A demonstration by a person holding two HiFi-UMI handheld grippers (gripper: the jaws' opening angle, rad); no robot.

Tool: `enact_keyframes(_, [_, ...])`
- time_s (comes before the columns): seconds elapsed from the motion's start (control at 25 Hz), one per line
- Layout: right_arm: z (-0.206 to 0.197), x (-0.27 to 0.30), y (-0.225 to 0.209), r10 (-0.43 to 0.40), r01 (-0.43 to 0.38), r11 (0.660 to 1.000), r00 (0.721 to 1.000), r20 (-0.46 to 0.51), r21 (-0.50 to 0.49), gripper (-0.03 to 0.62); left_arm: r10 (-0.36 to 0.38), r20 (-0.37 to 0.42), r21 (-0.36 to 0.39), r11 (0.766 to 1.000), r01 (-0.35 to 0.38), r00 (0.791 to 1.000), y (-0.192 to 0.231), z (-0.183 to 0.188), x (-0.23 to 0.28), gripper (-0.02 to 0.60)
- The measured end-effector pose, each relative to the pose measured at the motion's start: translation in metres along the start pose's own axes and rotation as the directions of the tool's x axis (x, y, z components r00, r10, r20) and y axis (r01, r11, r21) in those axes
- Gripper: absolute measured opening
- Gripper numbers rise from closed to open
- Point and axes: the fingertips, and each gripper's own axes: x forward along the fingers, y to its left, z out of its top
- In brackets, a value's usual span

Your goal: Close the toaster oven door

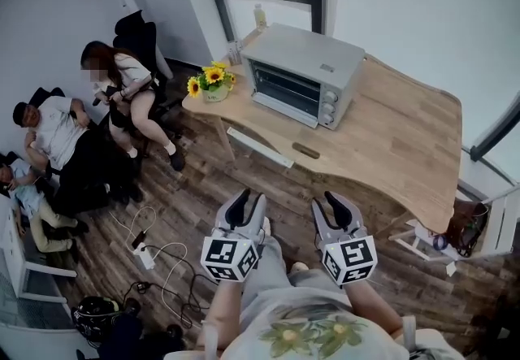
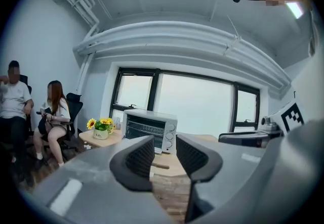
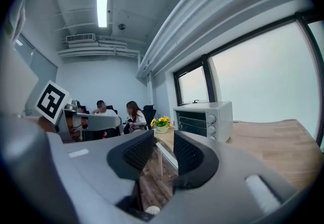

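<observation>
The person is holding both grippers side by side over the wooden floor, well short of the table (image 1: pixel 398 139). The left gripper (image 1: pixel 248 202) is keeping its jaws apart with nothing between the ribbed pads, and the right gripper (image 1: pixel 339 202) is doing the same, likewise empty. Both are pointing roughly level toward the table. A small dark brown piece (image 1: pixel 305 150) is lying near the table's near edge. Behind it, the silver toaster oven (image 1: pixel 302 74) is sitting at the table's left end, toward the far edge, its glass door standing upright against its front. A pot of sunflowers (image 1: pixel 211 80) is standing just beside it at the left corner.
</observation>
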Motion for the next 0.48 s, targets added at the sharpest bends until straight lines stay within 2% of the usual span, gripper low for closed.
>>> enact_keyframes(0.48, [-0.018, 0.039, -0.019, -0.009, 0.017, 0.994, 0.997, -0.076, 0.11, 0.131, 0.006, -0.064, -0.047, 0.999, -0.009, 0.998, 0.043, -0.011, 0.034, 0.151])
